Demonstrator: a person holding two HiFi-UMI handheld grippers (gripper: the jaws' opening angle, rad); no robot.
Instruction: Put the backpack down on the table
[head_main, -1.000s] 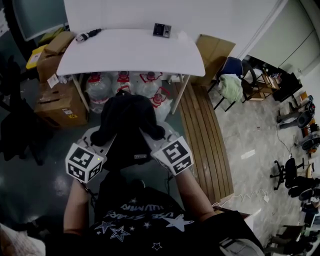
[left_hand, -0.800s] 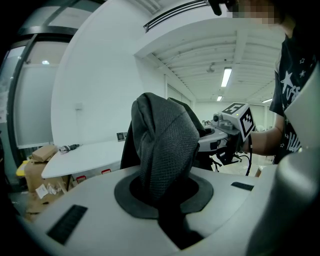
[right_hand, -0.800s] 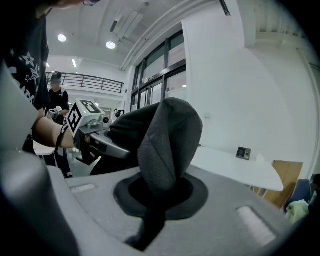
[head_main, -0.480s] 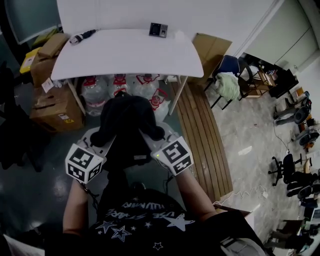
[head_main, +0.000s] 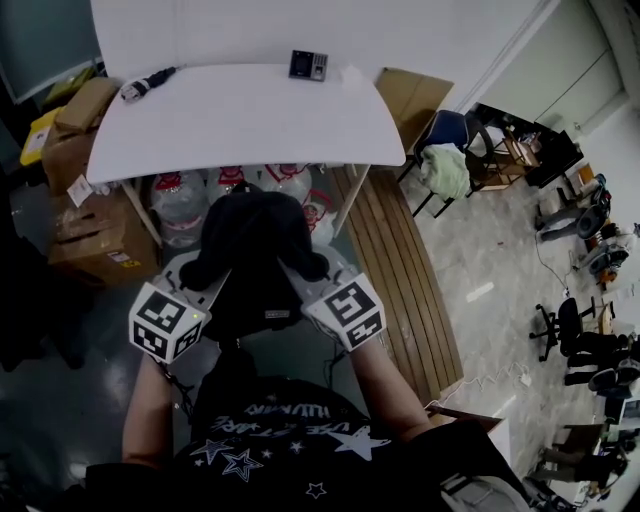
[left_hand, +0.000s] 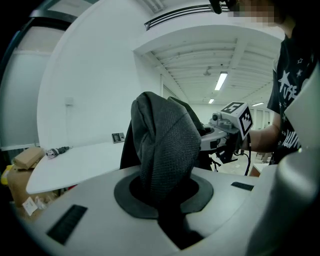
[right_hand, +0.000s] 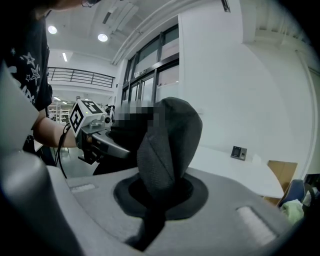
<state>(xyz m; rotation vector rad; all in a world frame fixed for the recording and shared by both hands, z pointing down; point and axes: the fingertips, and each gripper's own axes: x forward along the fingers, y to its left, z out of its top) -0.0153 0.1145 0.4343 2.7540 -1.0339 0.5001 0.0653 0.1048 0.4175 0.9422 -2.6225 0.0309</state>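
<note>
Head view: backpack near table edge

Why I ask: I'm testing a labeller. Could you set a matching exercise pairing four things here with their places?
Things:
1. backpack
2. small dark device
3. water jugs
4. green cloth

Places:
a. draped on the chair
b. under the table
c. held up in front of the table
d. on the table, near the wall

Pairs: 1-c, 2-d, 3-b, 4-a
</note>
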